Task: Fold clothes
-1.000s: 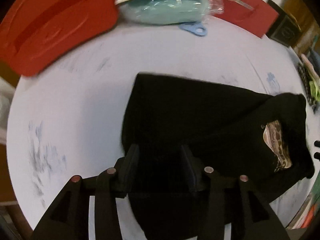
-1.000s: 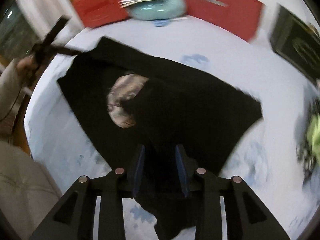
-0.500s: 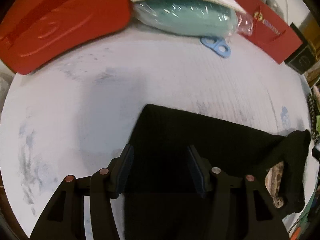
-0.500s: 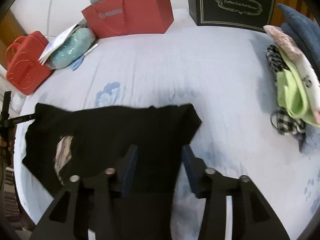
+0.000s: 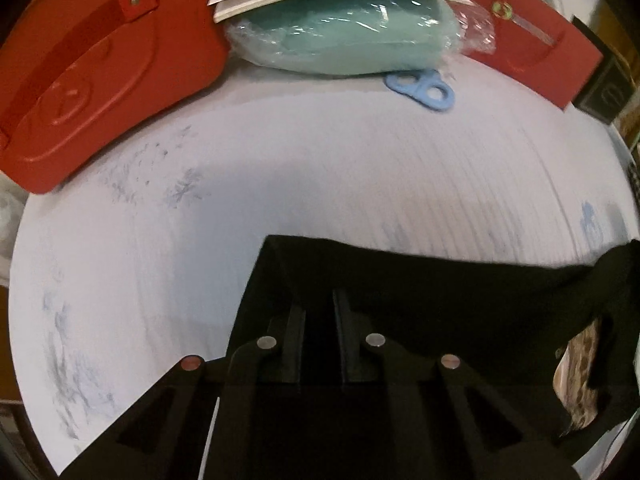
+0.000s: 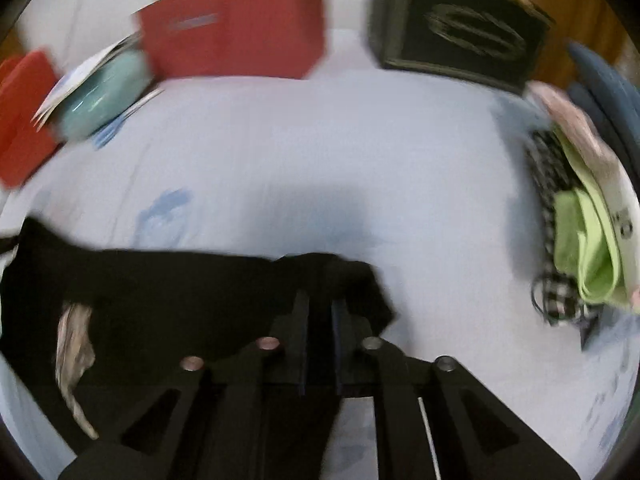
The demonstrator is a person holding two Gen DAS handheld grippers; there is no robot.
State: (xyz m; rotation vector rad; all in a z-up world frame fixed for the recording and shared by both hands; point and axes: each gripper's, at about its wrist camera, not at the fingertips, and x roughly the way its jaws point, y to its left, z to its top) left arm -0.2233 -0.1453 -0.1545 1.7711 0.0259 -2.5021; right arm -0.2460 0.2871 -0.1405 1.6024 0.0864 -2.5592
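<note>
Black fabric of a garment with a patterned print (image 5: pixel 440 300) lies stretched on the pale blue-flowered bed sheet (image 5: pixel 320 180). My left hand-held gripper (image 5: pixel 319 300) pinches one edge, fingers narrow; my right hand-held gripper (image 6: pixel 320 300) clamps the other edge. Beyond lie a red handbag (image 5: pixel 88 64), a teal wrapped bundle (image 5: pixel 344 40) and a black gift box (image 6: pixel 460 28).

A pale blue bed (image 6: pixel 360 152) carries a black garment (image 6: pixel 180 292) near its front edge, red bags (image 6: pixel 236 24) along the far edge, folded clothes (image 6: pixel 580 240) at the right edge.
</note>
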